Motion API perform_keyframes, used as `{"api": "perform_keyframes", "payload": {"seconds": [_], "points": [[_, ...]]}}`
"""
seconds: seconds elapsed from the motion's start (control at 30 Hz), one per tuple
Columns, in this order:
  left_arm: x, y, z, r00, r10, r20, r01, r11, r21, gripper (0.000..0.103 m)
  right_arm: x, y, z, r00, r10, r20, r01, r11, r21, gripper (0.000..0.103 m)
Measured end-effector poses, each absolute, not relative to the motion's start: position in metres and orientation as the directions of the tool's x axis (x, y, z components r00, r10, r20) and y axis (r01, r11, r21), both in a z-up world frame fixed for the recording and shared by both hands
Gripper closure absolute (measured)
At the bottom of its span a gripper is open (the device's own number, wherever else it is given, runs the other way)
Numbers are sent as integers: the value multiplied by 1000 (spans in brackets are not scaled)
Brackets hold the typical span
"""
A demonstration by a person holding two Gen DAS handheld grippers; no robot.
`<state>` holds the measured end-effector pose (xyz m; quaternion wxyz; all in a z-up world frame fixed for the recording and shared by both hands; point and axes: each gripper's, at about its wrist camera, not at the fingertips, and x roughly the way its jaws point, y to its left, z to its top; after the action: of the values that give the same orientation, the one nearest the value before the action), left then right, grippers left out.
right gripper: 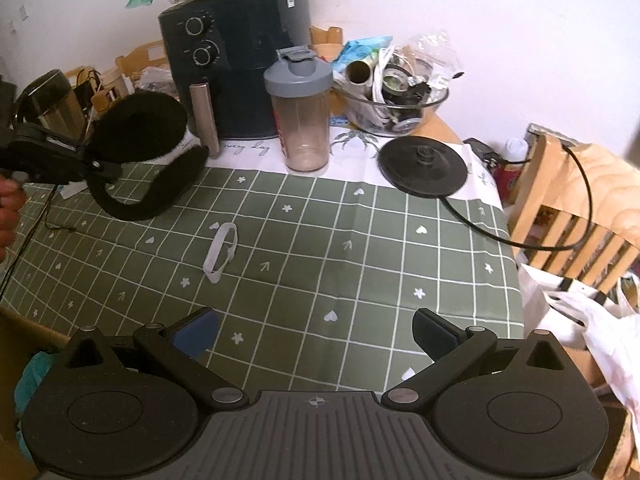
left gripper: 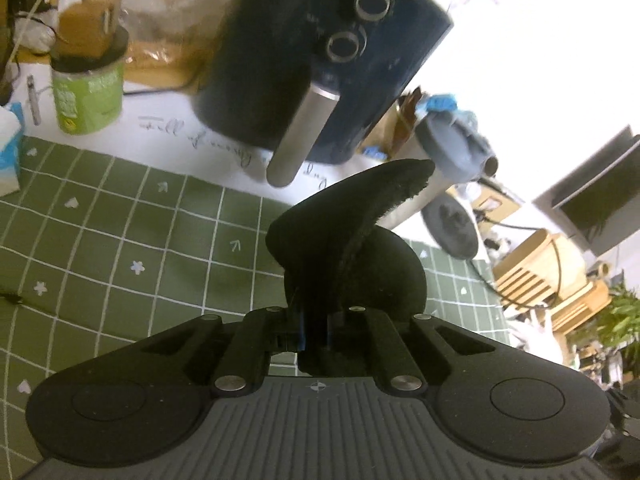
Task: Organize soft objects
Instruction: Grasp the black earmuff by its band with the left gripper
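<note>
Pinching the black fleece earmuffs (left gripper: 344, 240) limp and light at twelve o'clock, the left tongs (left gripper: 316, 332) hold them closed above the green checked desk (left gripper: 120, 240). Right tongs (right gripper: 316, 332) gape empty; earmuffs dangle at ten o'clock, headband firmest.

The left gripper (right gripper: 94, 166) is held up at the left, tilted downward, its jaws clamped tight on a black fuzzy earmuff (right gripper: 140, 136), with a hand (right gripper: 8, 216) behind it. The right gripper (right gripper: 316, 334) points downward, jaws spread wide and empty.
</note>
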<state>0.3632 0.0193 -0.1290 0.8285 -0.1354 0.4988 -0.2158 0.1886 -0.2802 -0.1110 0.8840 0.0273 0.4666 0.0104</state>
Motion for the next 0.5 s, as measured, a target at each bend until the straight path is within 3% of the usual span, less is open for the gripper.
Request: {"api": "perform_keyframes", "payload": {"seconds": [0.5], "points": [[307,57,-70,540,-450,-711,220,891,-397,94,226,-266,-130,563,171,-809,-198,978,68,0]]}}
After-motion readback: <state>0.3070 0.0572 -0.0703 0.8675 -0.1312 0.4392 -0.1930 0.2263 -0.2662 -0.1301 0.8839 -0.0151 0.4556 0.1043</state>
